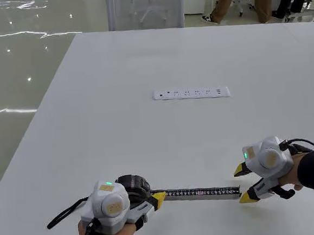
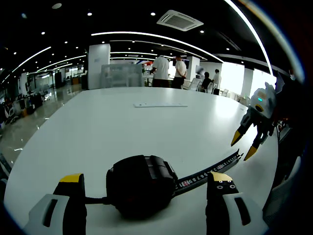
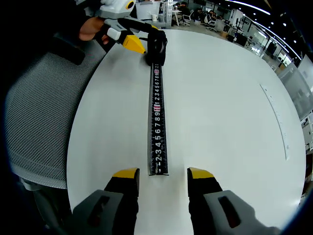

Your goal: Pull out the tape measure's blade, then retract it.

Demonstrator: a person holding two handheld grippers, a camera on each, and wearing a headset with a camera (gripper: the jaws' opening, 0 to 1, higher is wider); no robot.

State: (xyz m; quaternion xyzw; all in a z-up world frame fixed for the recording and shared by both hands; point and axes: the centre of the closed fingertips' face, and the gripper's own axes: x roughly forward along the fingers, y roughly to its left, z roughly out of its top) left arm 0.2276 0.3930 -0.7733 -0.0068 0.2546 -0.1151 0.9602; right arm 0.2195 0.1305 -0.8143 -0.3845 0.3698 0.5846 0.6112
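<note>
Black case [image 1: 133, 186] of the tape measure lies near the table's [image 1: 142, 69] near edge, toward its left corner. The blade [image 3: 158, 117] is already out, flat on the table, and runs rightward along that edge. The left gripper [image 2: 146, 178] straddles the case with its jaws spread and a gap on each side, so it grips nothing. The right gripper [image 3: 163, 174] is also released. Its tips sit just short of the blade's end, which lies loose between and ahead of them.

The main risk is in the retraction. With neither end held, a freed spring would snap the blade home fast. The end hook could whip, and the loose case could skid toward the near edge and drop off. I cannot tell whether a lock is on. A clamp on the case that lands off-centre could also twist it and kink the blade where it leaves the mouth. Guiding the end back by a grip too far up the blade would let it buckle.

As for containers, the case is the nearest thing to one, and it holds the rest of the blade coiled inside. A power strip [image 1: 192, 93] lies well apart, mid-table.
</note>
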